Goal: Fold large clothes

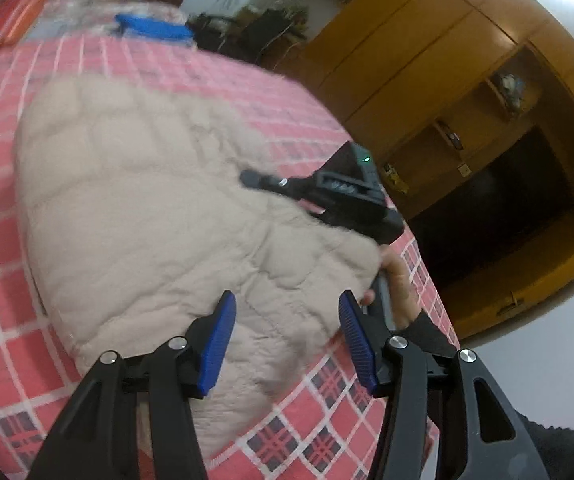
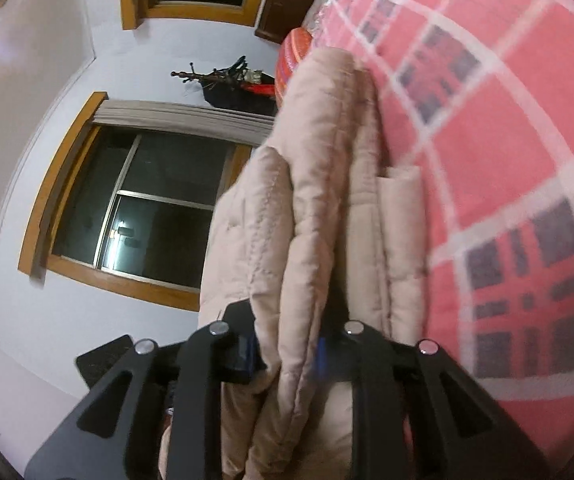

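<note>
A large beige quilted jacket [image 1: 159, 208] lies spread on a bed covered by a pink checked bedspread [image 1: 311, 424]. It fills most of the middle of the bed, and its near hem reaches close to the bed's near edge.

The left tongs [image 1: 285, 342] hover just above that near hem with their blue-padded fingers [image 1: 217, 346] spread wide apart; nothing is between them, and the jacket's puffy fabric lies directly below and ahead of the gap. Whether the pads touch the cloth cannot be told.

At the jacket's right edge, near the right side of the bed, the right tongs [image 1: 327, 196] show as a black device with a small green light, held by a hand [image 1: 397, 292] in a dark sleeve. In the right wrist view, the right tongs [image 2: 285, 354] are pressed together on a thick fold of the jacket [image 2: 319, 184]: the beige layers run up from between the fingers, bunched and standing away from the bedspread [image 2: 499, 128], which lies just beside them on the right.

Beyond the jacket, near the far edge of the bed, rests a blue object [image 1: 153, 28], blurred, and an orange striped cushion [image 1: 11, 20] sits at the far left corner. A wooden wardrobe [image 1: 427, 52] stands past the bed's right side, and a wood-framed window [image 2: 143, 204] shows on the wall.
</note>
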A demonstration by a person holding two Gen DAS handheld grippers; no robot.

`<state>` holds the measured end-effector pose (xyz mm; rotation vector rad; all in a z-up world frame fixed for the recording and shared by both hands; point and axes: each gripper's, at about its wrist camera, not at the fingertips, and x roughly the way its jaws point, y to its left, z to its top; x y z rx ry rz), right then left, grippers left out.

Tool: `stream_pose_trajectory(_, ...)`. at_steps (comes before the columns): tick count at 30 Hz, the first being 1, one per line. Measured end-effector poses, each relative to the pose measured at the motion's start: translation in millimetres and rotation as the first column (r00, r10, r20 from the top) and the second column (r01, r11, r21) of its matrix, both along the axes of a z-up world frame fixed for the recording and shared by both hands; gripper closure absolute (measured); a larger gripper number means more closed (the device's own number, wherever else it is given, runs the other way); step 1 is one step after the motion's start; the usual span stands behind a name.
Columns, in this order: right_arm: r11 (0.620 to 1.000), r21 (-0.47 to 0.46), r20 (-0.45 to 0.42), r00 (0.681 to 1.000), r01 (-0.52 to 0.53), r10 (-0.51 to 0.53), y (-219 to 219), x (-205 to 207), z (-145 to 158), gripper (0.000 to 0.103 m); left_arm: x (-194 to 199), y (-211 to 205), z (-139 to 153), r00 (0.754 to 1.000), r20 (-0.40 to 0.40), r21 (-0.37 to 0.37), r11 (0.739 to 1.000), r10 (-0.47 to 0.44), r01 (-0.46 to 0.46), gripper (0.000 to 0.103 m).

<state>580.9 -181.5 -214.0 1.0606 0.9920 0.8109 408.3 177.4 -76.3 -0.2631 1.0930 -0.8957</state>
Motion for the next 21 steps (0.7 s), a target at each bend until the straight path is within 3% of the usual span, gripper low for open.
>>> stream_pose_trajectory(2, 0.997, -0.075, 0.008, 1.000, 0.009, -0.008, -8, -9, 13, 0.071, -2, 0, 10, 1.000, 0.010, -0.008, 1.000, -0.007, 0.007, 0.049)
stream_pose_trajectory(5, 0.956, -0.260, 0.121, 0.987, 0.134, -0.105, -29, -39, 73, 0.063, -11, 8, 38, 0.997, 0.074, -0.085, 0.996, -0.023, 0.029, 0.048)
stream_pose_trajectory(8, 0.904, -0.410, 0.299, 0.954, 0.124, 0.004, 2, -86, 142, 0.063, -18, 14, 45, 0.993, 0.117, -0.086, 0.996, -0.017, 0.028, 0.041)
stream_pose_trajectory(10, 0.846, -0.524, 0.346, 0.932, 0.097, 0.107, 36, -109, 161, 0.067, -22, 17, 37, 0.993, 0.122, -0.050, 0.999, -0.004, 0.010, 0.042)
stream_pose_trajectory(12, 0.791, -0.606, 0.351, 0.921, 0.083, 0.172, 59, -125, 159, 0.073, -28, 23, 30, 0.993, 0.115, -0.046, 0.999, 0.007, -0.002, 0.042)
stream_pose_trajectory(15, 0.685, -0.724, 0.317, 0.922, 0.084, 0.223, 69, -143, 131, 0.081, -41, 40, 24, 0.989, 0.139, -0.061, 0.998, 0.042, -0.034, 0.042)
stream_pose_trajectory(17, 0.654, -0.752, 0.294, 0.930, 0.083, 0.220, 61, -153, 112, 0.089, -48, 51, 18, 0.987, 0.142, -0.063, 0.996, 0.073, -0.065, 0.042)
stream_pose_trajectory(18, 0.606, -0.789, 0.297, 0.928, 0.106, 0.224, 59, -159, 105, 0.092, -48, 56, 15, 0.988, 0.134, -0.067, 0.995, 0.078, -0.070, 0.042)
stream_pose_trajectory(21, 0.594, -0.798, 0.275, 0.938, 0.102, 0.208, 52, -169, 86, 0.093, -46, 54, -4, 0.990, 0.109, -0.057, 0.995, 0.086, -0.080, 0.042)
